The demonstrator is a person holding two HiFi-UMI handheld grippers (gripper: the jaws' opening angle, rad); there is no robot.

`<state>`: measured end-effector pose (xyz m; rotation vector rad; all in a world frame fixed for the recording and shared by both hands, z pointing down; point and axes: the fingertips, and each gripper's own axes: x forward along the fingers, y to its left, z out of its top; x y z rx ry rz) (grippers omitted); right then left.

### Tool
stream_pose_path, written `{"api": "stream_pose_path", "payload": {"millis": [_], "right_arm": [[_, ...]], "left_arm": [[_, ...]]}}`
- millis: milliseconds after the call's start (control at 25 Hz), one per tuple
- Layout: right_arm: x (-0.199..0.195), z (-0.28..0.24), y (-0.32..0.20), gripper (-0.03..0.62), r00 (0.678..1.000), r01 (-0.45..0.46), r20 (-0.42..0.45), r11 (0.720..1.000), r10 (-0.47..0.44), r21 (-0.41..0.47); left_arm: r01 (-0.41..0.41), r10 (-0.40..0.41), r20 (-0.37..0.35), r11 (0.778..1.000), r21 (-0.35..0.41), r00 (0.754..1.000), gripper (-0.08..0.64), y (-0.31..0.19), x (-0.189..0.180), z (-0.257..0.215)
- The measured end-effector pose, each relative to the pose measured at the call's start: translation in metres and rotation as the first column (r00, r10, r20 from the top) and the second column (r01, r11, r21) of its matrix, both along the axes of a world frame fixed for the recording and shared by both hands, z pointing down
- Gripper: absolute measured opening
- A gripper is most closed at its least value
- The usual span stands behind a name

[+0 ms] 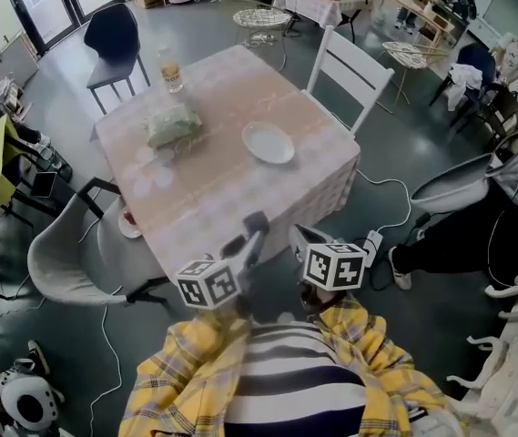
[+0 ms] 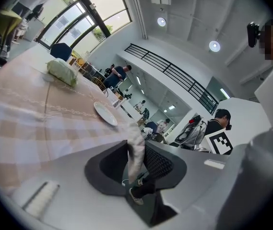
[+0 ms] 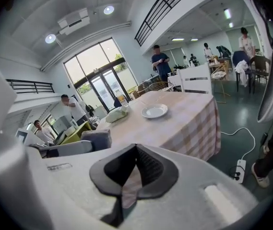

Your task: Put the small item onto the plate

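A white empty plate lies on the checked tablecloth, right of the table's middle. To its left is a clear bag with green contents, and a bottle stands at the far corner. Both grippers hang off the table's near corner, pointing at it. My left gripper has its jaws a little apart with nothing between them; the cloth's corner shows through the gap. My right gripper has its tips together and holds nothing. The plate and the bag show in both gripper views.
A white chair stands at the table's far right side, a dark chair at the far left, and a grey chair at the near left. A power strip with cable and a seated person's legs lie to the right.
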<state>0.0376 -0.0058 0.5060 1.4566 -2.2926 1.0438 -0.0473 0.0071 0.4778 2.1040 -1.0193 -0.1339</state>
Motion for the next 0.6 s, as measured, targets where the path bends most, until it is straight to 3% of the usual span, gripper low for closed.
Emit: {"api": "stream_pose_path", "payload": {"millis": [320, 600], "right_arm": [[-0.022, 0.004, -0.013, 0.000, 0.995, -0.096, -0.013, 0.995, 0.096, -0.012], [-0.021, 0.004, -0.020, 0.000, 0.990, -0.140, -0.033, 0.990, 0.139, -0.012]], "left_arm": [[-0.112, 0.112, -0.020, 0.994, -0.006, 0.993, 0.086, -0.019, -0.015, 0.002], [-0.153, 0.151, -0.041, 0.987, -0.039, 0.988, 0.086, -0.029, -0.015, 0.016]]}}
